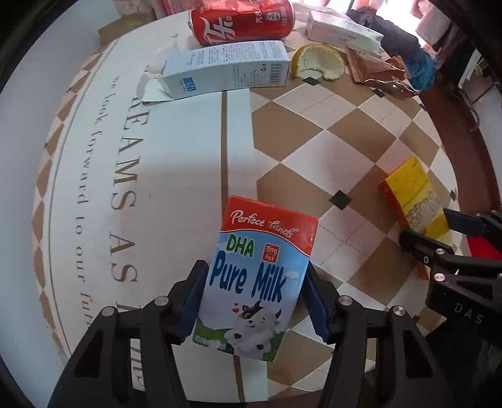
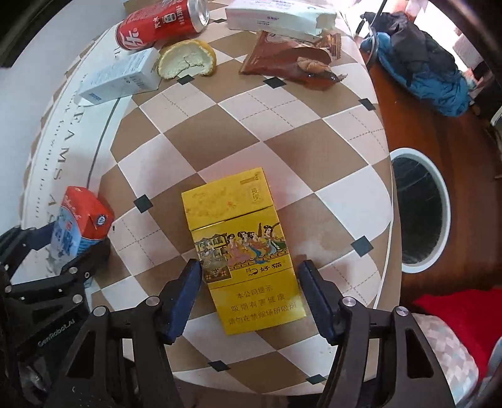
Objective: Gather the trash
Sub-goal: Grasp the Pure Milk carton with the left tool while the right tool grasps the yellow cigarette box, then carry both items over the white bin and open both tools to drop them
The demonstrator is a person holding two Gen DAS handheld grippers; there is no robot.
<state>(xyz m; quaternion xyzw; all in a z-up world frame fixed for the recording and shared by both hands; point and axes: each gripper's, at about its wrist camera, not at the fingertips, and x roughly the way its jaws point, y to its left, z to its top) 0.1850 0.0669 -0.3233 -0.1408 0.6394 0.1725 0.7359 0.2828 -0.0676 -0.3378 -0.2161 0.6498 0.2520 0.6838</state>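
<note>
My left claw [image 1: 255, 303] points down over the checkered surface [image 1: 313, 131], its pads closed against both sides of the milk carton [image 1: 257, 276]. My right claw [image 2: 249, 296] straddles the yellow pack [image 2: 243, 248] lying flat; a gap shows at the right pad, so nothing is gripped. A can [image 1: 241, 20], box [image 1: 226, 70] and wrapper [image 2: 291, 59] lie beyond.

Round bench [image 2: 313, 131] under a cloth of brown and white diamonds with small black squares, printed lettering curving along a white band. Dark reddish wood [image 2: 423, 131] beyond the edge. White-rimmed bin [image 2: 440, 201], dark inside, below. Blue and black clothing [image 2: 420, 72] heaped behind. Bright daylight from the upper right.
</note>
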